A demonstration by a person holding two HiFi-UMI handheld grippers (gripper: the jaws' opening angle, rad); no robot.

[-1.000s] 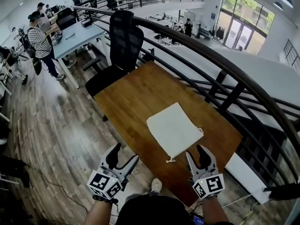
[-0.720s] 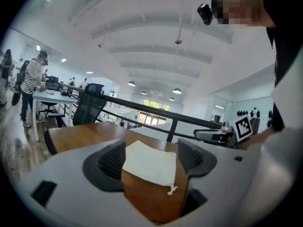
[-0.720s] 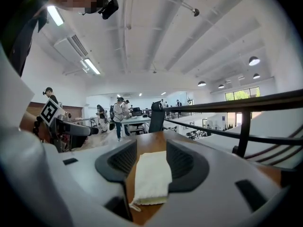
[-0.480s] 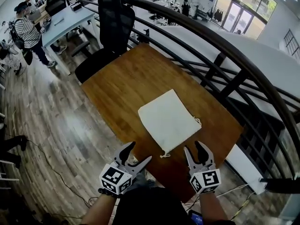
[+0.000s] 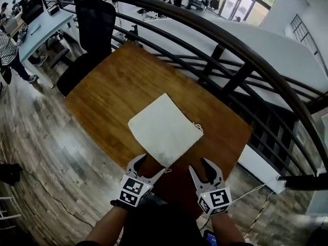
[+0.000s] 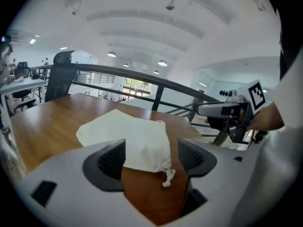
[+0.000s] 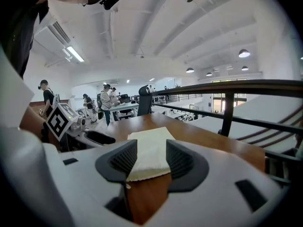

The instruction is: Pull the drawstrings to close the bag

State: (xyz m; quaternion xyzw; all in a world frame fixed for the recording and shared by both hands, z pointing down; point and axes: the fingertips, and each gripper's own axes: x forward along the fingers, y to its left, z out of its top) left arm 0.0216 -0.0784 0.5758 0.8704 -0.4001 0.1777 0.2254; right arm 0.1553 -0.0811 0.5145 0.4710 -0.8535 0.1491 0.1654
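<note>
Broadly, a brown wooden desk [image 5: 102,96] is shown whole only by the head view, bordered on its far side by a curved dark railing [image 5: 230,50], with a black office chair [image 5: 95,19] set at its far-left end. People [image 7: 106,103] standing at other desks in the background are caught by the right gripper view alone.

Only from the head view can the full outline of the cream cloth bag [image 5: 163,128] be made out. It is laid flat on the desk's near half, turned diamond-wise, with one corner pointed toward the person. The cloth is plain and unprinted, and it is gathered slightly at that near corner.

The left gripper [image 5: 148,169] and right gripper [image 5: 204,171] are held side by side at the desk's near edge, either side of that corner. The left fingers [image 6: 111,162] are spread wide and the right fingers [image 7: 125,160] about half apart. In each gripper view the bag is framed between them, but nothing is gripped.

A knotted drawstring end [image 6: 168,176] is seen clearly at the near corner in the left gripper view. A second drawstring end [image 5: 197,127] at the right corner is picked out in the head view.
</note>
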